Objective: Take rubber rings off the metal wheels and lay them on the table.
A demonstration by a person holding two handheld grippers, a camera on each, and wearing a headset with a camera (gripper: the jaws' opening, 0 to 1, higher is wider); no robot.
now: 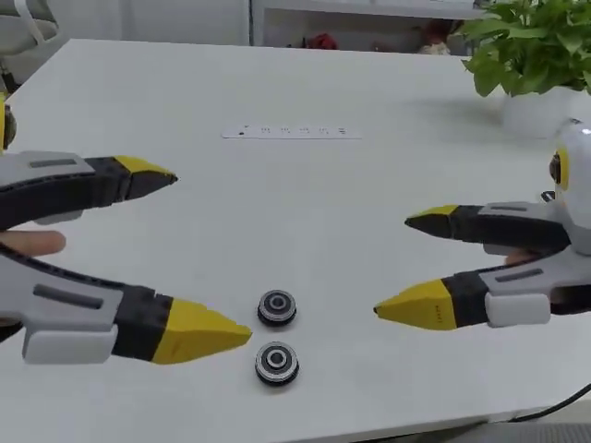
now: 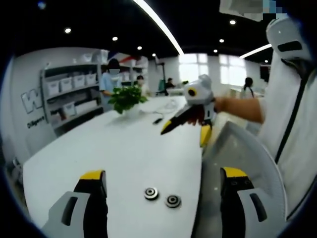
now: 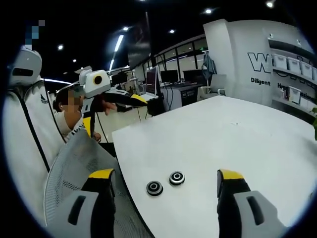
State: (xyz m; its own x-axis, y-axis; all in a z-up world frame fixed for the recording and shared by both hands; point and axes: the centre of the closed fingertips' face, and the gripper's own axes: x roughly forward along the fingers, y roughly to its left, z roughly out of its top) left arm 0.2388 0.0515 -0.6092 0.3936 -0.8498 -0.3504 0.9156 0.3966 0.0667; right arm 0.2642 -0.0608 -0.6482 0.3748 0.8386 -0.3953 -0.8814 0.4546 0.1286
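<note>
Bright overhead lighting, soft shadows, fisheye edges warped

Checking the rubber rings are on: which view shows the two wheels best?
Head view: the far wheel and near wheel appear largest, with dark rings around metal hubs. Both gripper views show them small, with less detail.

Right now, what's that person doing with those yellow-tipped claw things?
A person holds a grey, yellow-tipped gripper in each hand above the white table. The left gripper and the right gripper are both open and empty. Between them lie two round metal wheels, the farther wheel and the nearer wheel, each with its black rubber ring on. No ring is off yet.
</note>
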